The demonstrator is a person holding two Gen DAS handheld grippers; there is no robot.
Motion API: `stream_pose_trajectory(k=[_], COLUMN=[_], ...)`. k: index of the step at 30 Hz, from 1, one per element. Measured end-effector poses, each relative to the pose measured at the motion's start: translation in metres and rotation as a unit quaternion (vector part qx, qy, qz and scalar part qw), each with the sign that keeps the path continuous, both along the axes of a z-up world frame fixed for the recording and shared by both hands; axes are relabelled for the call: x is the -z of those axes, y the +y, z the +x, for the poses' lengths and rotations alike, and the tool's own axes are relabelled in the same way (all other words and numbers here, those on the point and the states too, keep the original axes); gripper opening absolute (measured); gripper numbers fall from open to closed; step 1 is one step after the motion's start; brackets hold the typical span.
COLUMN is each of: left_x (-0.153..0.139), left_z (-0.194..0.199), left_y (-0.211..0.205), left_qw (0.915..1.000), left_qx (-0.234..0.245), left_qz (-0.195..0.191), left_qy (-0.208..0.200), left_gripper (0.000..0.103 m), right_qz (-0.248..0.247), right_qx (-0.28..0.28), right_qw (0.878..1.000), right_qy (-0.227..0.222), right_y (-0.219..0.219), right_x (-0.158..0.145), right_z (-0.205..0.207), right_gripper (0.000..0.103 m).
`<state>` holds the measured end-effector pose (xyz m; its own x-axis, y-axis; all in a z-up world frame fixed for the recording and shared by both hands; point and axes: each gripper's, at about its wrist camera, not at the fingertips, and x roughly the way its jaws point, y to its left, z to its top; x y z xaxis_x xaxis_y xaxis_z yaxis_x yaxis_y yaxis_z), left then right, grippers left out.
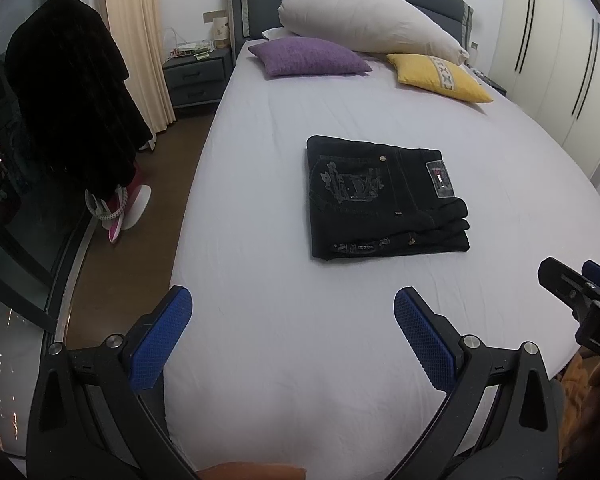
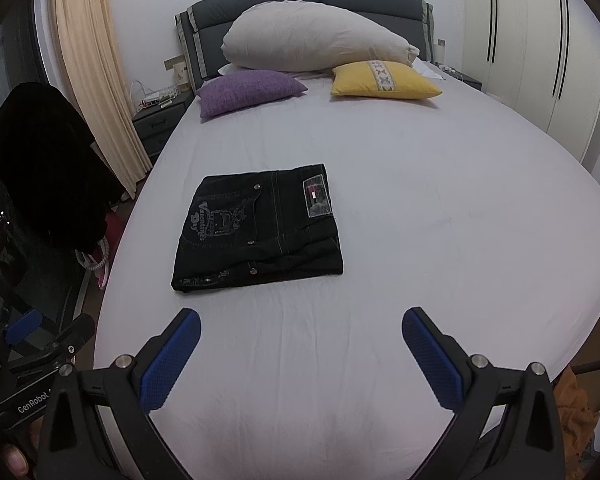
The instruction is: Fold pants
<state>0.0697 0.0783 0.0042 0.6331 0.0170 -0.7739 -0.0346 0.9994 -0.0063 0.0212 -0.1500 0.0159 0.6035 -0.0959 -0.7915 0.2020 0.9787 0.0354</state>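
The black denim pants [image 1: 384,200], stitched in pale thread with an embroidered back pocket and a small leather waistband patch, lie as a compact, roughly square stack of several layers on the pale lilac bed sheet [image 1: 284,360]. They sit about midway up the bed, well short of the purple cushion [image 1: 310,56] and the yellow cushion [image 1: 438,76] at the headboard end.

From the stack, both tools are toward the foot of the bed and well apart from the fabric. The left gripper [image 1: 293,336] has its blue-padded fingers spread wide with nothing between them, and the stack lies ahead of it and somewhat to its right. The right gripper [image 2: 301,354] is likewise spread wide and empty, with the stack ahead and to its left. So the pants lie between the two lines of sight, neither tool clearly the nearer.

The layered fold edges face the grippers and the waistband patch side lies toward the wardrobe side of the stack. The stack is nearly as wide as deep, so no long axis stands out.

Judged from the tidy bundle, the folding looks essentially done; any coming move would be a reach straight forward and inward to the near edge
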Motion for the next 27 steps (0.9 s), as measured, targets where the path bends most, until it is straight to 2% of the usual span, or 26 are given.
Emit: stream_pose_trajectory(k=[27], left_x=[0.0037], left_z=[0.0010], left_y=[0.0006], left_qw=[0.9999], left_qx=[0.004], left_qz=[-0.004], left_qy=[0.009], left_gripper=[0.103], right_qz=[-0.001], right_qx=[-0.005], right_qw=[1.000], right_qy=[0.014], right_y=[0.0030], right_x=[0.0065], right_z=[-0.0008], right_gripper=[0.103])
